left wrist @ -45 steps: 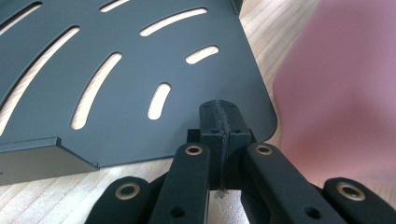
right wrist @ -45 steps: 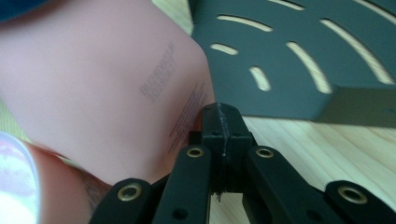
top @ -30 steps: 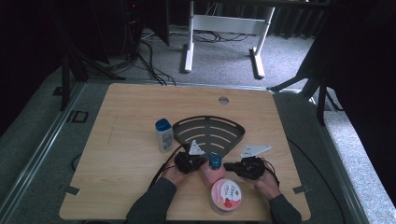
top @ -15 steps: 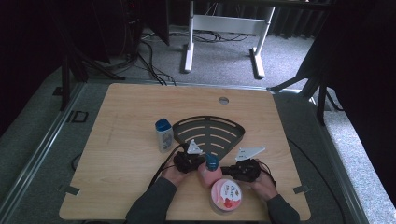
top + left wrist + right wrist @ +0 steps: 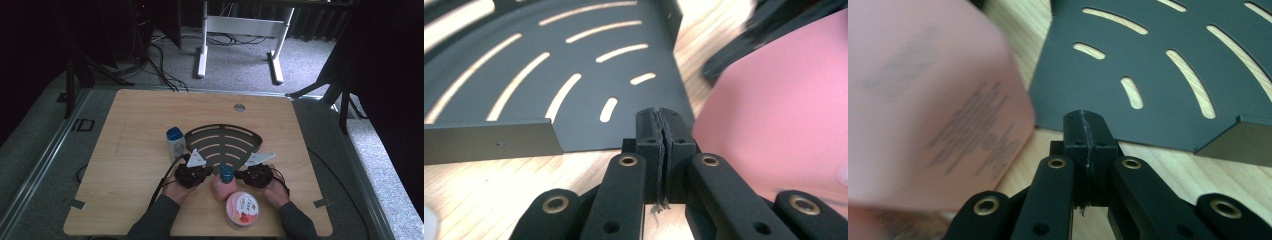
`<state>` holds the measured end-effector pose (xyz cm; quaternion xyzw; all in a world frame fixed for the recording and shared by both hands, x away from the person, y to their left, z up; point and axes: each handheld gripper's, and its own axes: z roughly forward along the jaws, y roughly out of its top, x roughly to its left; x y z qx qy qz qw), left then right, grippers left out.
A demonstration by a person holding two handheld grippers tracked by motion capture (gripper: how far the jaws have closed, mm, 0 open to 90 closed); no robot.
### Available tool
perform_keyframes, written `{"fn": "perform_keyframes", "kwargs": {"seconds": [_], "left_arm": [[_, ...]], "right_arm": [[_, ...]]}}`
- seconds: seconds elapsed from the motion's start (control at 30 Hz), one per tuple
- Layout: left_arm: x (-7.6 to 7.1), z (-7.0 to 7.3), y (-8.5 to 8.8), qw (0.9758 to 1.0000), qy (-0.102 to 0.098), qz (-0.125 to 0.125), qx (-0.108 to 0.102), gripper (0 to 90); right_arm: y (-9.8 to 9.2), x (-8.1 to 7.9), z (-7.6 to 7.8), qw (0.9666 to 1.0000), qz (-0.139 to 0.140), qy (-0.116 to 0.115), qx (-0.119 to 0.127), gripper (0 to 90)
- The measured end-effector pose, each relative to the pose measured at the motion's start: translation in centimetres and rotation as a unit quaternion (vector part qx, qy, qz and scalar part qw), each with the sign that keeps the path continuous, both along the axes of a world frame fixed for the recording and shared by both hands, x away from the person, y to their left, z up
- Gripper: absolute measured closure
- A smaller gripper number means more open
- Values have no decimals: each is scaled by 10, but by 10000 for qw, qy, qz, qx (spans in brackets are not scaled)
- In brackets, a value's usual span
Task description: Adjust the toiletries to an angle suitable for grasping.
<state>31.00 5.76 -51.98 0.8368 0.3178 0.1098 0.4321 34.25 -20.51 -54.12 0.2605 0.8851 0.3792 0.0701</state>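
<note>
**Both claws closed, pink bottle between them**

My left gripper (image 5: 202, 172) sits at the near edge of the table (image 5: 130, 130), jaws pressed flat together with nothing caught in them; in the left gripper view the pads (image 5: 663, 135) meet along one seam. My right gripper (image 5: 245, 175) is the same: jaws closed on themselves, empty, pads (image 5: 1087, 131) meeting in the right gripper view.

The pink bottle (image 5: 223, 186) with its blue cap stands upright on the wood between the two grippers, very close to each. Whether either gripper touches it I cannot tell. In the left gripper view its pink body (image 5: 784, 110) stands at the right of my jaws; in the right gripper view it is at the left, blurred, printed text facing the camera (image 5: 933, 100).

Just beyond the jaw tips lies the black slotted fan-shaped tray (image 5: 200, 136), flat on the table, its pointed end toward me.

A round pink tub (image 5: 242, 209) sits just nearer than the bottle, by my right hand (image 5: 276, 191). A small white bottle with a blue cap (image 5: 175, 142) stands at the tray's left edge.
</note>
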Motion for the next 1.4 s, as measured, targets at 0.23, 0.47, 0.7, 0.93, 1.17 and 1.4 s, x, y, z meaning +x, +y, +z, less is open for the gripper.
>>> {"fn": "perform_keyframes", "kwargs": {"seconds": [0.23, 0.47, 0.7, 0.93, 1.17, 1.4], "left_arm": [[-17, 18, 7, 9996, -88, -121, -224, 828], [-33, 38, 3, 9977, -164, -481, -444, 669], [-34, 42, 5, 9960, -20, -596, -668, 500], [-35, 42, -12, 9951, -35, -785, -604, 442], [-31, 44, -27, 9944, -184, -786, -682, 421], [-31, 45, -35, 9955, -407, -680, -521, 519]], "right_arm": [[2, 9, -2, 9998, -190, -6, 37, 900], [1, 17, -7, 9996, -292, 39, 27, 900], [0, 18, -9, 9994, -339, 70, 34, 900], [1, 20, -9, 9994, -339, 79, 60, 900], [0, 20, -10, 9993, -340, 106, 81, 900], [0, 20, -10, 9993, -330, 117, 95, 900]]}}
